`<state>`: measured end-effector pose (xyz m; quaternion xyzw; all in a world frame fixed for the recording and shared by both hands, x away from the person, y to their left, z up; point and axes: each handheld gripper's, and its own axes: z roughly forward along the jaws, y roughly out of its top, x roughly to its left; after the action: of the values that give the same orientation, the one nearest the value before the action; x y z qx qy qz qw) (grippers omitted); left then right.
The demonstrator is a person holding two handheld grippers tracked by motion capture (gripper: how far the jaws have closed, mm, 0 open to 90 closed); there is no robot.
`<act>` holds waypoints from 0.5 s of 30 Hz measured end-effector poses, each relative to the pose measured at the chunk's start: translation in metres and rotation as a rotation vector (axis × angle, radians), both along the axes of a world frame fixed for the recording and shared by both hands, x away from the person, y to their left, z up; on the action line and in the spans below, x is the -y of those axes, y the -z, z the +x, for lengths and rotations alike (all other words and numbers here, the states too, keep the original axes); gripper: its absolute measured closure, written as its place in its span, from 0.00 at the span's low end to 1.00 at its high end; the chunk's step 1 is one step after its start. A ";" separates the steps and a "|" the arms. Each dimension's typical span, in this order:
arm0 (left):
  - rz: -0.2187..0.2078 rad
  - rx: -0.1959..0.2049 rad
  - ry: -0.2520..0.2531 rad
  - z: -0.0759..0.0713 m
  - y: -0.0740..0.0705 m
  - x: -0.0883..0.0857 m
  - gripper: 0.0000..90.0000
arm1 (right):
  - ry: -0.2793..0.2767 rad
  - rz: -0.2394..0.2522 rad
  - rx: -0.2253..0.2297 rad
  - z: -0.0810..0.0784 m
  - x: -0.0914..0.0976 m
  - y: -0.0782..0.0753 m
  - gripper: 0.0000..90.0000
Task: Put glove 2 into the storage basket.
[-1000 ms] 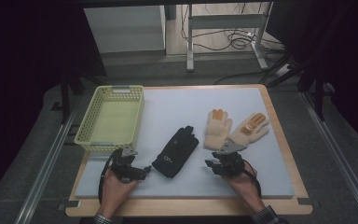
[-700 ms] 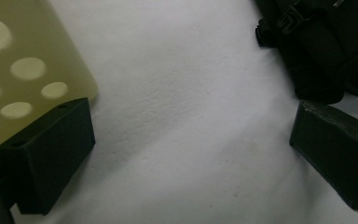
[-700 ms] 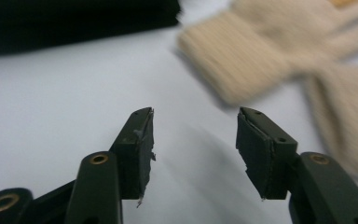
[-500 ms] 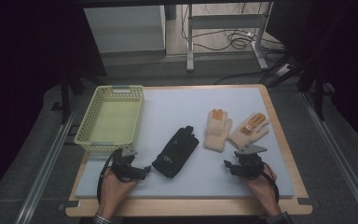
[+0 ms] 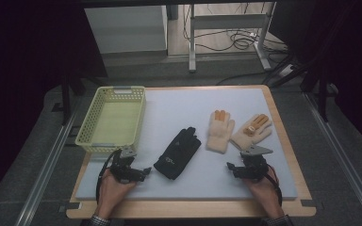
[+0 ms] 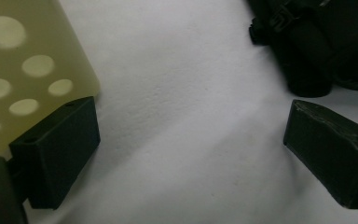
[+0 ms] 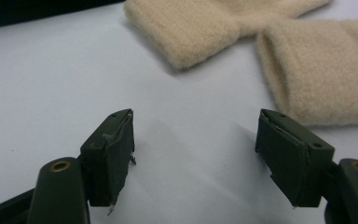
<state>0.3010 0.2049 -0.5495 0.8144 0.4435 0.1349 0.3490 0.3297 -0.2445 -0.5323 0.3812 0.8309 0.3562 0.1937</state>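
**Right gripper pulls back from the cream gloves, fingers spreading**

Since a second ago the right gripper [image 5: 230, 166] has drawn away from the cuffs of the two cream gloves toward the person's edge of the tabletop [image 5: 283, 141], and the outer glove has shifted a little with it. Its fingers [image 7: 109, 154] have just been opening; in the right gripper view they stand released and well apart, with bare white mat [image 7: 51, 84] between them and nothing held. Both glove cuffs lie just ahead of the fingertips, not touching them.

On the high view, the cream glove with orange fingertips [image 5: 219, 131] lies flat, palm side down, fingers pointing away from the person. Just beside it on the right lies the second cream glove [image 5: 252, 132], tilted outward, its cuff near the first one's cuff; whether they touch is hard to tell.

A black glove [image 5: 178, 153] lies near the middle of the mat, angled, with its cuff toward the person. The left gripper [image 5: 147, 170] has kept its place at the near left, pointing at that cuff. Its fingers [image 6: 56, 154] are released and spread wide over bare mat, with the black glove just past one fingertip and the corner of the yellow basket [image 5: 86, 141] just behind the other.
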 end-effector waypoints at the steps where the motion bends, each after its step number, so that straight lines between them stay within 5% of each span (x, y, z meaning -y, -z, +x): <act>1: -0.012 -0.010 0.011 -0.001 -0.002 0.000 0.05 | 0.000 0.000 0.000 0.000 0.000 0.000 0.31; 15: -0.034 -0.011 0.113 -0.011 -0.046 0.021 0.00 | 0.000 -0.001 0.001 0.000 0.000 0.000 0.30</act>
<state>0.2899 0.1838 -0.5031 0.8327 0.4012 0.1028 0.3674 0.3296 -0.2445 -0.5324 0.3810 0.8309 0.3559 0.1942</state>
